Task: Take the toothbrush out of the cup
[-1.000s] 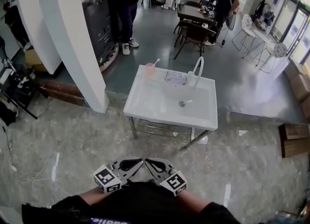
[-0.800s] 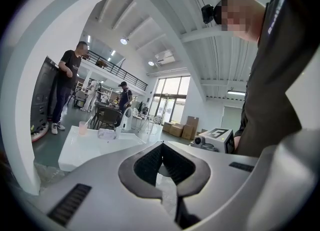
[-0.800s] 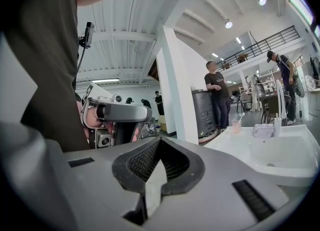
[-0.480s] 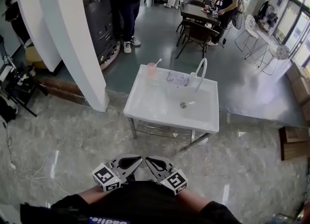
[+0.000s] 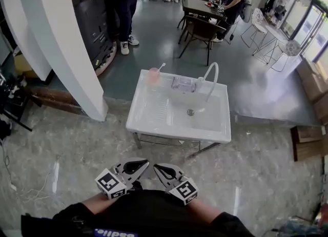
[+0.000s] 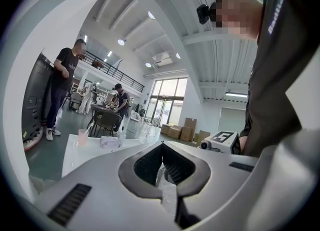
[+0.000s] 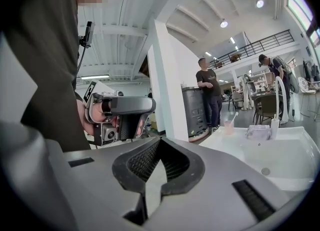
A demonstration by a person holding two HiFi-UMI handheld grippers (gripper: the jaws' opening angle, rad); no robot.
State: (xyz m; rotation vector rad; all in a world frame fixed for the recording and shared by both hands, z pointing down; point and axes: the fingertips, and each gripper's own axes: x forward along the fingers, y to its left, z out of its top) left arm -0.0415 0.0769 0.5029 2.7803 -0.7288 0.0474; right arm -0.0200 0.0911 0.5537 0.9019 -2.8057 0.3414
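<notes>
A pink cup [image 5: 153, 76] stands at the far left corner of the white sink unit [image 5: 154, 113], with a white toothbrush [image 5: 161, 67] leaning out of it. Both grippers sit close to my body, well short of the sink. My left gripper [image 5: 145, 163] and my right gripper [image 5: 158, 167] are shut, tips almost touching each other, with nothing between their jaws. In the left gripper view the cup [image 6: 82, 137] appears small at the left, beyond my left gripper [image 6: 162, 145]. The right gripper view shows the cup [image 7: 228, 127] and toothbrush [image 7: 234, 117] far past my right gripper [image 7: 159, 142].
A curved white tap [image 5: 211, 79] and a clear box [image 5: 184, 83] stand at the sink's back edge. A white pillar [image 5: 61, 46] and dark cabinet [image 5: 87, 15] rise at left. People stand behind near a table and chairs [image 5: 200, 25]. Wooden planks [image 5: 307, 141] lie at right.
The whole view has shifted forward: the sink unit and the people behind it appear a little nearer. Both grippers stay shut, side by side at my body.
</notes>
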